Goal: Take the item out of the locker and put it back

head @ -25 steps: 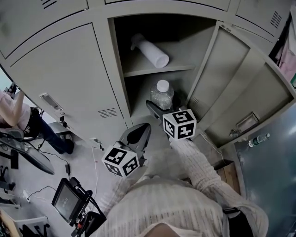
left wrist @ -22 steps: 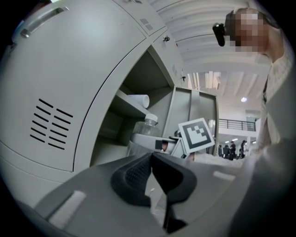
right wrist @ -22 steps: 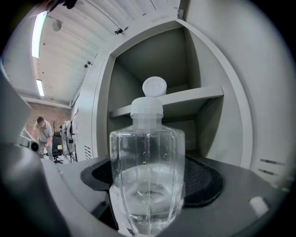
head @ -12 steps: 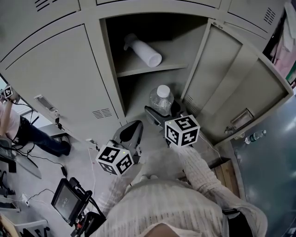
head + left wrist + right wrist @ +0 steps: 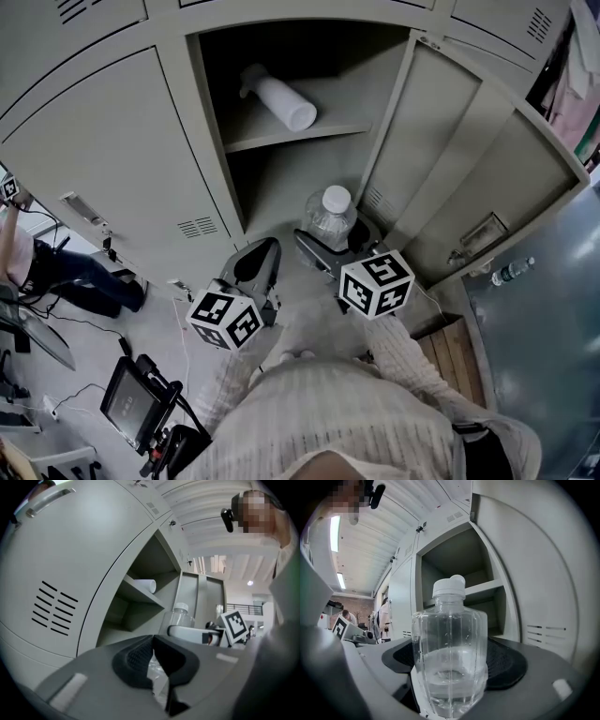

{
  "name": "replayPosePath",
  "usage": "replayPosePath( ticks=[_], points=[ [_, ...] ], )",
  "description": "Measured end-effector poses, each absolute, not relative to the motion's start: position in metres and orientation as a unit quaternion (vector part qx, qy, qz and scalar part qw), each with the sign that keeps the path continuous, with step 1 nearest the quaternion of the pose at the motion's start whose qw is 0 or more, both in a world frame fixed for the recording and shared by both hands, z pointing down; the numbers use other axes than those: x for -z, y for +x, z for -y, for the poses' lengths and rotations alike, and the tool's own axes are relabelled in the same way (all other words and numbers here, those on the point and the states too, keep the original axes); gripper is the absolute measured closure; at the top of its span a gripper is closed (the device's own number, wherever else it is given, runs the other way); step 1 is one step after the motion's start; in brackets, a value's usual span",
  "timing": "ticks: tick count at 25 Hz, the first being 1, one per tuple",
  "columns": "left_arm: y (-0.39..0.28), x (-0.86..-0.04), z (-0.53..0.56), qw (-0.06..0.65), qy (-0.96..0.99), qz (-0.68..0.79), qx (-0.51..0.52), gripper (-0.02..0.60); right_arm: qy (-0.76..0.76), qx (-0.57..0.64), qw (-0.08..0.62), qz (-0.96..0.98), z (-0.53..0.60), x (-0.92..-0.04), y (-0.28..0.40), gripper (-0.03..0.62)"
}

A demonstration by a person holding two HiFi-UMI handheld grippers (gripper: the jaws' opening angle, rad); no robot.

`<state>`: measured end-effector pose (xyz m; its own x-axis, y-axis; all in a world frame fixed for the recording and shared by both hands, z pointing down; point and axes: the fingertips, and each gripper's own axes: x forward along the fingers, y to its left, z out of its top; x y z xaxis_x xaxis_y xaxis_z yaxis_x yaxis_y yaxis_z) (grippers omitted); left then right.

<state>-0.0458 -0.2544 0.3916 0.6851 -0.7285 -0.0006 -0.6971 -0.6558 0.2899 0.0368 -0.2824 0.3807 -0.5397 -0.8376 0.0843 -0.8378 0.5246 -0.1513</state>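
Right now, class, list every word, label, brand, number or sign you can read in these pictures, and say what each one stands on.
No text can be read anywhere.
clear bottle in the right tool: no label shows.
marker cubes: black-and-white square patterns only, no letters or numbers.
locker door: vent slots, no print.
small bottle at far right: any label is too small to read.

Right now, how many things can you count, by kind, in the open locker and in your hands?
Clear bottle: 1, gripped in the right tongs.
White tube: 1, lying on the upper shelf.
Tongs: 2, counting the left tongs, which hold nothing.
Total: 4.
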Motion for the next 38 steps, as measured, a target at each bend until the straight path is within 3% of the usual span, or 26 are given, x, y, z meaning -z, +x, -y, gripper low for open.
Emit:
replayPosePath(
  ticks=[38],
  points=[
    [-0.042,-0.378,0.250,0.111,0.912,0.389,0.070,0.574,0.473,-0.076,-0.006,0.878,0.255,-0.361,0.044,0.164]
  ],
)
